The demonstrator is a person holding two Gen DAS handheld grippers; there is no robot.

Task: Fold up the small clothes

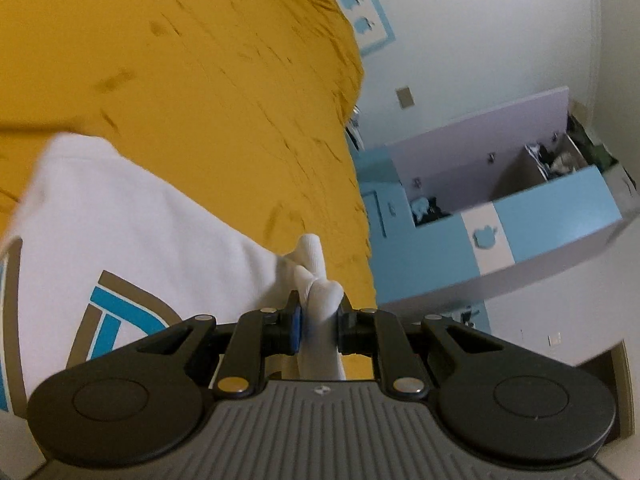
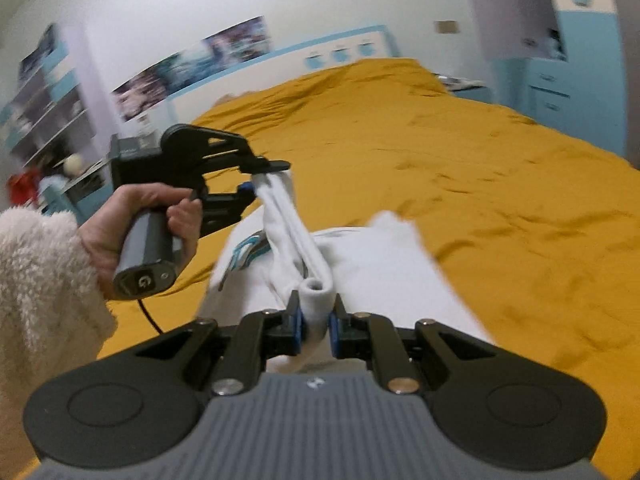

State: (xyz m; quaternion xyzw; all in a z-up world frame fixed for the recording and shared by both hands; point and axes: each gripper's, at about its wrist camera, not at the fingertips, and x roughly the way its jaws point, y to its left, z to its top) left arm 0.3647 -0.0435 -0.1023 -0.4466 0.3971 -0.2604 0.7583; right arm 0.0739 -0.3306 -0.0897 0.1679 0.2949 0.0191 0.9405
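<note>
Mustard bedspread (image 2: 480, 184), white garment (image 2: 360, 256) with unreadable blue-brown logo, left hand-held gripper (image 1: 318, 320) and right hand-held gripper (image 2: 316, 320) both pinching its edge

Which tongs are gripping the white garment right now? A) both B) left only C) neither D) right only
A: the left tongs pinch a bunched white fold of the garment, and the right tongs are shut on another rolled edge, with the cloth stretched between them over the yellow bed.
</note>
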